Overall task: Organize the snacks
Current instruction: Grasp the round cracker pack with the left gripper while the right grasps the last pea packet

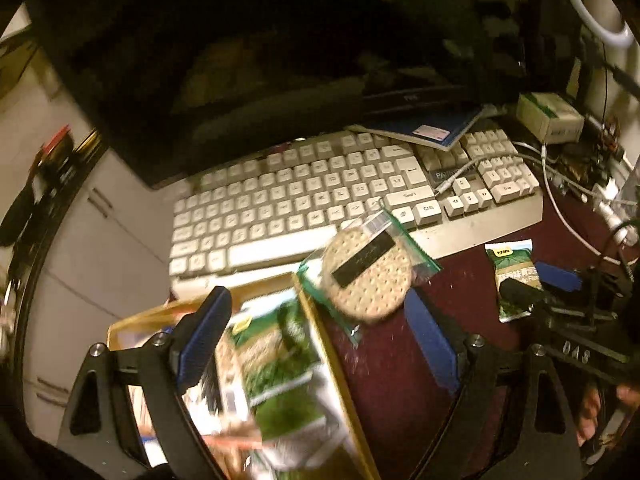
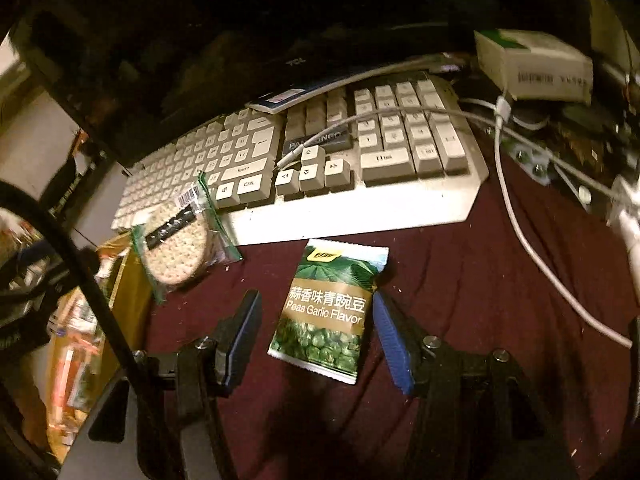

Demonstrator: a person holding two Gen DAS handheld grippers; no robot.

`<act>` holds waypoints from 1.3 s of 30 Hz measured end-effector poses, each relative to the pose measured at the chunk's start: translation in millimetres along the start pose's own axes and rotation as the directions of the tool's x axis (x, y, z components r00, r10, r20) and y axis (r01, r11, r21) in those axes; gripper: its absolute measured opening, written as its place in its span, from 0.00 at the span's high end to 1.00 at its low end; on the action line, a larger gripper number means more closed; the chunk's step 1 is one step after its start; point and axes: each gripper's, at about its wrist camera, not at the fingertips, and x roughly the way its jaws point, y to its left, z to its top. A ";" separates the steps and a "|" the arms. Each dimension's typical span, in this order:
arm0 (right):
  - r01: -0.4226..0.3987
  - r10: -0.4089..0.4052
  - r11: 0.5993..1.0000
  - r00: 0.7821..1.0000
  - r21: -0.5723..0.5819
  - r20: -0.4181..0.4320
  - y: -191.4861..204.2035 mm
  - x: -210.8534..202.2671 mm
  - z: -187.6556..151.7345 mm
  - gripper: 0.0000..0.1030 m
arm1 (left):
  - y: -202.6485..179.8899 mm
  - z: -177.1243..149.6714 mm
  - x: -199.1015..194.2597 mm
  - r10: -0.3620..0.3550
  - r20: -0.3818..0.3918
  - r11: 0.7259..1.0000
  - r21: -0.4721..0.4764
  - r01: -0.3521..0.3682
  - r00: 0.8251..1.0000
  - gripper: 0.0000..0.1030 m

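Note:
A green pea snack packet [image 2: 329,312] lies flat on the dark red desk mat, between the open fingers of my right gripper [image 2: 316,336]; it also shows in the left wrist view [image 1: 514,278]. A round cracker in a clear wrapper [image 1: 366,274] rests on the edge of a yellow box [image 1: 320,320] and against the keyboard; it also shows in the right wrist view [image 2: 178,240]. My left gripper [image 1: 320,336] is open above the box, which holds another green snack packet [image 1: 280,364].
A white keyboard [image 1: 304,196] lies behind the snacks, with a black monitor [image 1: 240,60] behind it. A blue notebook [image 1: 428,130] rests on the keyboard. White cables [image 2: 512,200] and a small white box [image 2: 532,66] are at the right.

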 end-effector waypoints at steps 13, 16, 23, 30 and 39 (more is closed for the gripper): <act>-0.055 0.050 0.997 0.996 0.062 0.079 -20.3 -16.0 -2.3 0.92 | -24.0 31.7 62.9 -0.058 -0.076 0.989 0.132 0.067 0.995 0.14; -0.068 0.060 0.995 0.992 0.075 0.107 -24.6 -24.7 -2.8 0.93 | -25.2 34.3 82.6 -0.090 -0.151 0.986 0.128 0.110 0.984 0.14; -0.092 0.077 0.986 0.990 0.136 0.116 -30.3 -20.1 -0.2 0.94 | -57.0 15.1 74.2 -0.214 -0.279 0.948 0.173 0.268 0.936 0.14; -0.113 0.090 0.977 0.988 0.183 0.128 -41.8 -28.0 -0.6 0.94 | -97.7 -2.1 59.9 -0.195 -0.292 0.928 0.254 0.273 0.936 0.14; -0.228 0.195 0.941 0.969 0.252 0.149 -53.5 -30.7 -2.4 0.84 | -98.4 13.7 69.0 -0.170 -0.270 0.963 0.160 0.219 0.948 0.26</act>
